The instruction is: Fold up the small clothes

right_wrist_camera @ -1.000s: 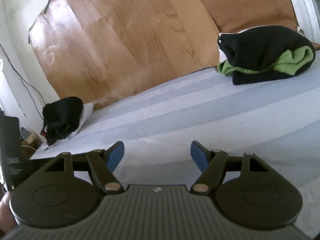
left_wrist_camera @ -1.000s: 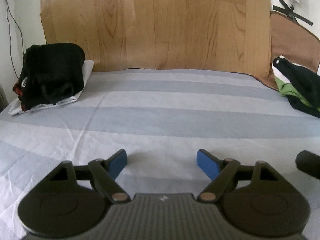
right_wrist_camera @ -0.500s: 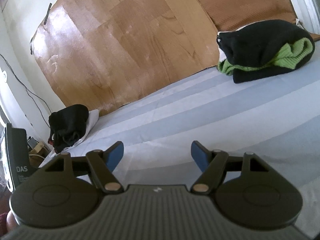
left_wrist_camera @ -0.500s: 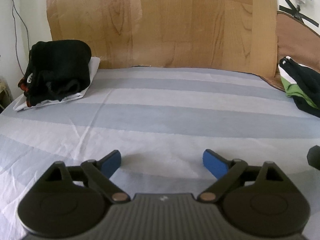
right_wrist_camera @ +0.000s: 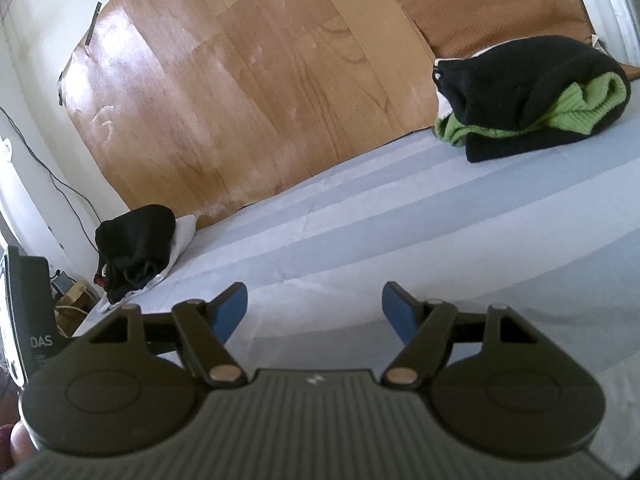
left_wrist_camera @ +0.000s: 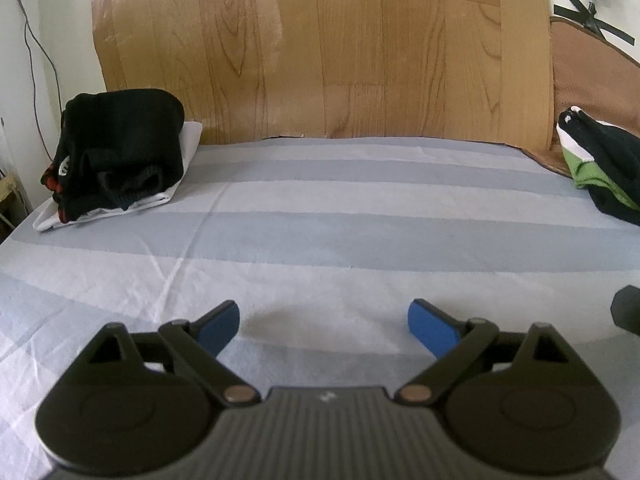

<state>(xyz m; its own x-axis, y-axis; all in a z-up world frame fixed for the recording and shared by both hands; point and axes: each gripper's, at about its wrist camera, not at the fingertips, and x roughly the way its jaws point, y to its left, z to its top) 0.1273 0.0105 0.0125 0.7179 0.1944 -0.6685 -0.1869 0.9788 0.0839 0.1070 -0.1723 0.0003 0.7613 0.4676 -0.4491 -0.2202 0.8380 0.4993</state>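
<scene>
far-left corner of the bed: black clothes pile (left_wrist_camera: 116, 152) heaped on a white garment (left_wrist_camera: 176, 176); lumpy, with red trim at its outer edge; whether folded or waiting, cannot tell; parked clear of the middle, probably to keep the working area free
middle of the bed: striped sheet (left_wrist_camera: 340, 240) bare and mostly flat, a few creases toward the left edge; no garment laid out here, so likely the spot meant for spreading the next piece
left gripper (left_wrist_camera: 323, 326): held low over the near edge of the bed, tilted down at the sheet; fingers (left_wrist_camera: 218, 326) released and spread wide, having just been opening; nothing between them
right gripper (right_wrist_camera: 315, 312): also over the near edge, angled across the bed toward the far-left corner; fingers (right_wrist_camera: 400, 314) released and wide, nothing between them; both tools empty, which suggests a pause between garments
far-right corner of the bed: black and green clothes pile (right_wrist_camera: 532, 96) bundled against the brown cushion (right_wrist_camera: 492, 4); a white edge showing at its left side; set apart from the other pile, perhaps to separate done from undone, though which is which cannot be told
behind the far edge: wood-pattern sheet (left_wrist_camera: 320, 48) against the wall
</scene>
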